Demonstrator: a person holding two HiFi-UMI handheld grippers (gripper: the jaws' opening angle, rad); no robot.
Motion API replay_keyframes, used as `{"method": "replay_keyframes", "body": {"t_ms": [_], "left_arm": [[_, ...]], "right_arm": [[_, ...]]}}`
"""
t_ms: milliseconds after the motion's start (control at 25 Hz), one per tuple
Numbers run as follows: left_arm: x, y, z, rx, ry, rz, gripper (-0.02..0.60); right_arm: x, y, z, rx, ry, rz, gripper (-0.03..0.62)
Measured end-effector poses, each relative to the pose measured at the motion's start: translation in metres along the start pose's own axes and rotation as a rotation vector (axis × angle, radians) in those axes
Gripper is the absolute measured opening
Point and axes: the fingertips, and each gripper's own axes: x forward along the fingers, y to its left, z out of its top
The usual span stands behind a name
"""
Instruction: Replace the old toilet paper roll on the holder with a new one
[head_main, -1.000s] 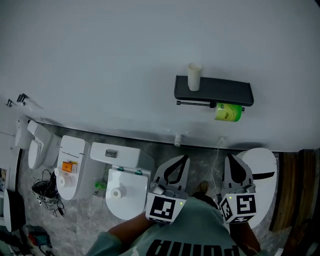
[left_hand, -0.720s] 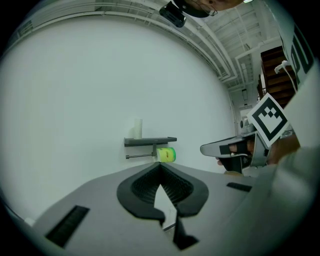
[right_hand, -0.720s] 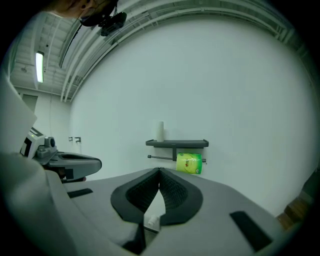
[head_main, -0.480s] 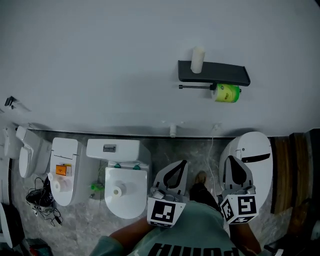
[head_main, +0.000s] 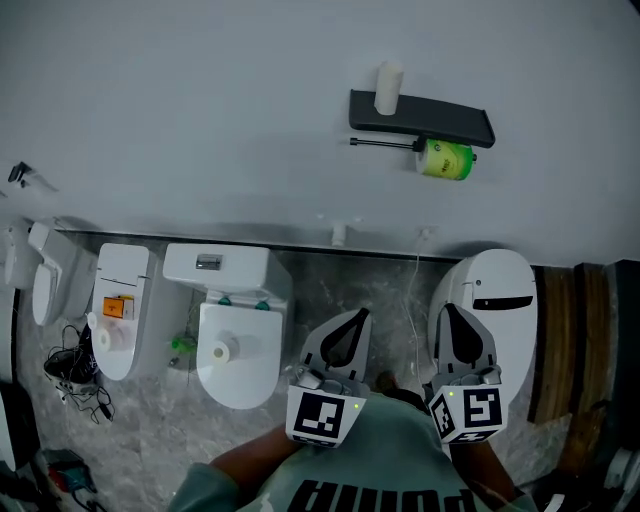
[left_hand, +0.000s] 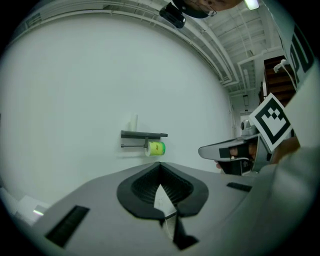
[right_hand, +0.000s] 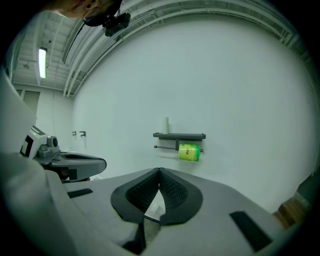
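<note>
We noted a green roll (head_main: 444, 160) hanging on the rod of the black holder (head_main: 440, 117), which was fixed to the white wall (head_main: 200, 120). It sat toward the right end of the rod, under the holder's shelf. A white roll (head_main: 388, 88) stood upright on the shelf near its left end, well apart from the green one.

Both grippers were well short of the holder, low in the head view and close to the person's body. We saw the left gripper (head_main: 358, 320) clenched, its jaw tips meeting with nothing between them. The left gripper view confirmed this (left_hand: 160, 166), with the green roll (left_hand: 156, 148) small and far beyond the tips. We saw the right gripper (head_main: 452, 316) likewise clamped shut and empty, as its own view confirmed (right_hand: 159, 172). The holder (right_hand: 180, 135) lay ahead of it and slightly to the right.

Below the holder, along the foot of the wall, we recorded a white toilet (head_main: 235, 345) with a small roll (head_main: 222, 350) on its lid. A second white toilet (head_main: 495, 290) stood behind the right gripper. Cables (head_main: 72, 378) lay on the grey floor (head_main: 150, 430) at far left.
</note>
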Motion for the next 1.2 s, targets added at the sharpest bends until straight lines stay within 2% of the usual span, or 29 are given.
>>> {"method": "replay_keyframes", "body": {"t_ms": [120,480,640,760,1200], "left_arm": [[0.001,-0.018,0.011,0.000,-0.032,0.028,0.004],[0.001,-0.082,-0.002,-0.013,0.004,0.117,0.004],[-0.006,-0.104,-0.009,0.008,0.004,0.152,0.004],[-0.006,-0.121,-0.017,0.042,0.017,0.150,0.005],[-0.013,-0.130,-0.025,0.028,0.038,0.222,0.003]], "right_arm": [[-0.011,-0.012,0.007,-0.014,-0.022,0.026,0.011],[-0.058,-0.042,-0.015,-0.004,-0.031,0.131,0.011],[-0.073,-0.048,-0.033,0.004,-0.025,0.162,0.011],[-0.077,-0.057,-0.042,0.002,-0.026,0.173,0.011],[-0.088,-0.059,-0.052,-0.019,-0.027,0.234,0.008]]}}
